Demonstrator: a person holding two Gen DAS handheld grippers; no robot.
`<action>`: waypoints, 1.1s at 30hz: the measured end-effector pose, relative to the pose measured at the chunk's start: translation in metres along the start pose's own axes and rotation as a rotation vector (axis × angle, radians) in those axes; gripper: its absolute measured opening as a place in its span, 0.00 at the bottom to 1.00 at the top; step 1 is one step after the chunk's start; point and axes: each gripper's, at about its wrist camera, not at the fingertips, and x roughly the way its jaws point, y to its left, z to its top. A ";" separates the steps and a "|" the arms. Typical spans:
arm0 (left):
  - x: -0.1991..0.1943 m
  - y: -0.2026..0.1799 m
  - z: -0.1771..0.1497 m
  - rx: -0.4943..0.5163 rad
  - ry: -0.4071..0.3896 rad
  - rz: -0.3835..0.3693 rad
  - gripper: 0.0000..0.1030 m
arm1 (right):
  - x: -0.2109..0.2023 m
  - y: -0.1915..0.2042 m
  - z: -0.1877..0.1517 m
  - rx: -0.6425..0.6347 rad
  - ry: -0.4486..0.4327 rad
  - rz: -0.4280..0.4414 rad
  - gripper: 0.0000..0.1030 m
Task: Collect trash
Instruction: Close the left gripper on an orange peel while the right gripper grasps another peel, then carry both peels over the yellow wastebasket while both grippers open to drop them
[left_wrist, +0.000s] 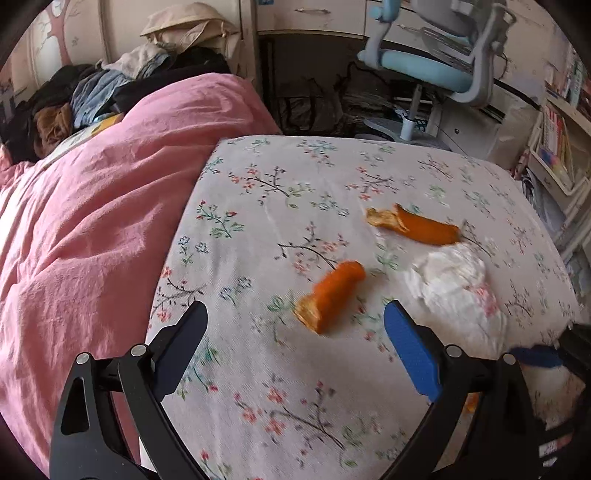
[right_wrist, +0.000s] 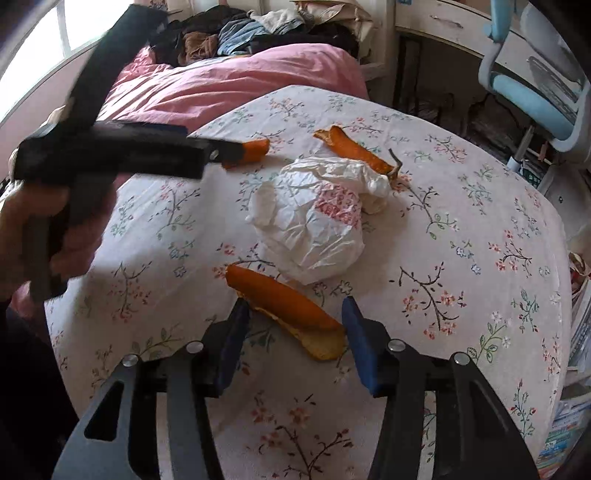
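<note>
Although three orange peels (right_wrist: 288, 306) and a crumpled plastic bag (right_wrist: 314, 218) lie uncollected on the floral bedsheet (right_wrist: 461, 258), right gripper (right_wrist: 293, 328) brackets the nearest peel, unclamped; left gripper (left_wrist: 295, 332) gapes empty.

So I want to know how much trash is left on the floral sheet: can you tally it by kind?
Orange peel pieces: 3, one near the right hand-held gripper at, one beyond the bag, one by the left hand-held gripper
Crumpled white plastic bag: 1
Total: 4
</note>
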 end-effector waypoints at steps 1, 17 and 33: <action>0.002 0.001 0.001 0.007 0.001 0.001 0.90 | 0.000 0.001 0.000 -0.011 0.002 0.002 0.48; 0.012 -0.018 -0.001 0.101 0.047 -0.016 0.23 | -0.009 0.003 -0.005 -0.034 -0.010 0.021 0.17; -0.065 -0.016 -0.027 0.065 -0.009 -0.104 0.18 | -0.047 0.018 -0.027 0.115 -0.085 0.184 0.15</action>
